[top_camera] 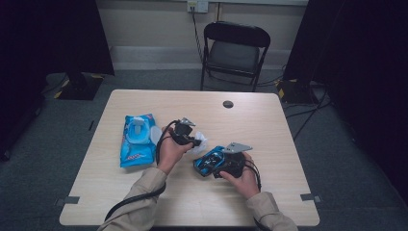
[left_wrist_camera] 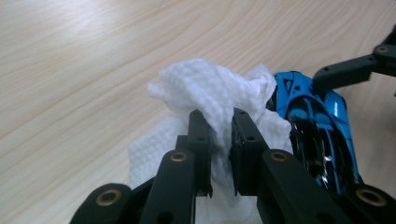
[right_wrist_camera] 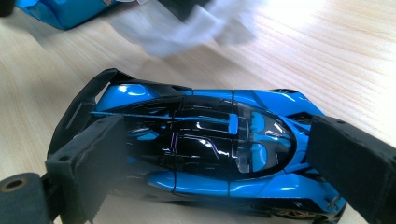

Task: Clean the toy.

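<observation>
While right claw clamps toy car, wipe (left-claw-pinched) just beside.

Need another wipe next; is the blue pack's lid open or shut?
Open. On the wipes pack the lid stands flipped up in the high view.

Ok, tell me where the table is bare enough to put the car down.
Bare: the far strip around the grommet hole, the right side past the right gripper, and the near edge between the sleeves. Crowded: the middle, where the wipes pack, the left gripper with its wipe and the car sit close.
</observation>
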